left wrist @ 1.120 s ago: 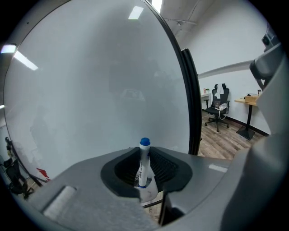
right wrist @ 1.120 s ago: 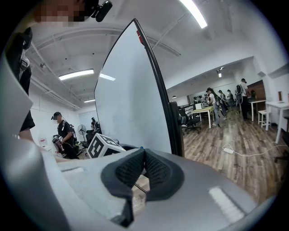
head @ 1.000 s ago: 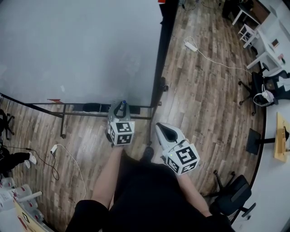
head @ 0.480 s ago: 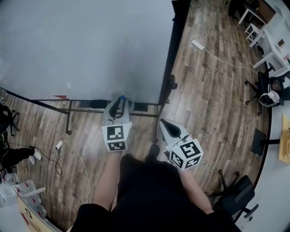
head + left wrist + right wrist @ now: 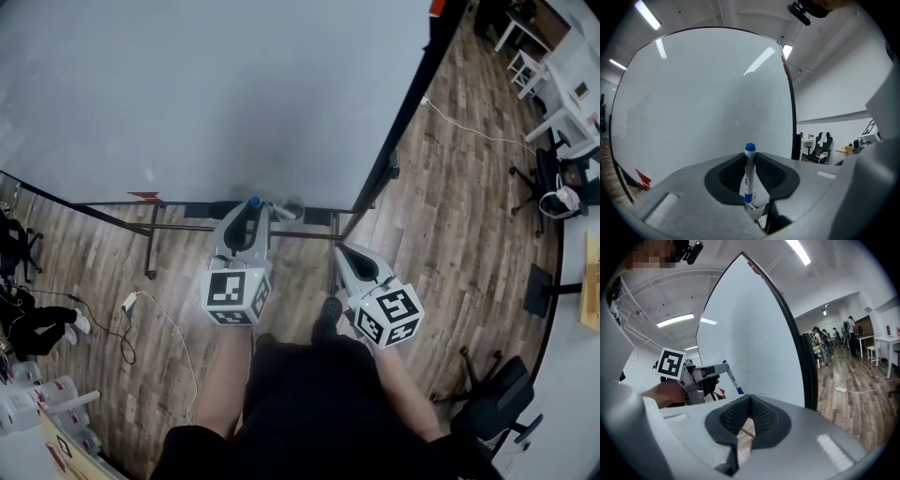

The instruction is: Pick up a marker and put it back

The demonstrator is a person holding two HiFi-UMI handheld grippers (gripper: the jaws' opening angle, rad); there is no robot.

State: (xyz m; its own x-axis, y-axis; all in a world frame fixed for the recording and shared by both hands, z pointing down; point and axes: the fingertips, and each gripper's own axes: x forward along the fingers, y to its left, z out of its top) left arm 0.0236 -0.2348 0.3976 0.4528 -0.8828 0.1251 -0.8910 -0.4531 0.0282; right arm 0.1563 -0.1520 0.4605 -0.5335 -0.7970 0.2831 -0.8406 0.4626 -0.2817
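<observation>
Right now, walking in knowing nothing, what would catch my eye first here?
A huge whiteboard fills the upper left of the head view. Just in front of it, the left gripper pinches a blue-capped marker; the right gripper beside it is shut and empty.

My marker [image 5: 749, 176], white barrel, blue cap and blue band, print along its side, pinched between my left gripper's [image 5: 248, 212] jaws, upright in that gripper's view, cap poking past the tips
</observation>
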